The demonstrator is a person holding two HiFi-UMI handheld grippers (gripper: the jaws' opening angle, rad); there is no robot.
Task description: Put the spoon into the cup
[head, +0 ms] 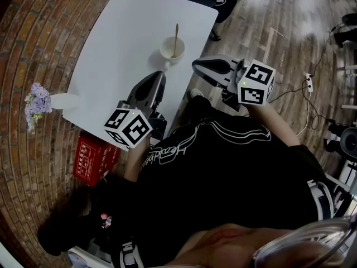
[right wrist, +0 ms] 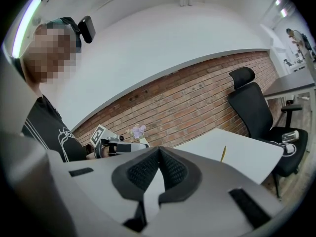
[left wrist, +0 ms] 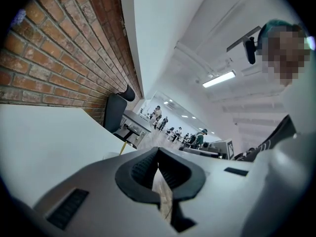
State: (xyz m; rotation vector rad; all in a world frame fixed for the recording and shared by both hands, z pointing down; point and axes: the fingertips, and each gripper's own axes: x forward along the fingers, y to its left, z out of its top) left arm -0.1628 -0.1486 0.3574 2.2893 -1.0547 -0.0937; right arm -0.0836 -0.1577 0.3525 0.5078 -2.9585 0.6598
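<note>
Spoon (head: 176,38): standing in cup (head: 172,50), handle up | Cup: on white table (head: 122,43), toward far right side | Left gripper (head: 160,76): jaws clenched, empty, near cup | Right gripper (head: 196,65): jaws clenched, empty, at table's right edge

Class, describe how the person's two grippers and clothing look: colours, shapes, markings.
Both the left gripper and right gripper have smooth light-grey shells tapering to a point, with black textured pads inside. Each carries a white cube printed with black square markers. The person wears a black top with white line print.
</note>
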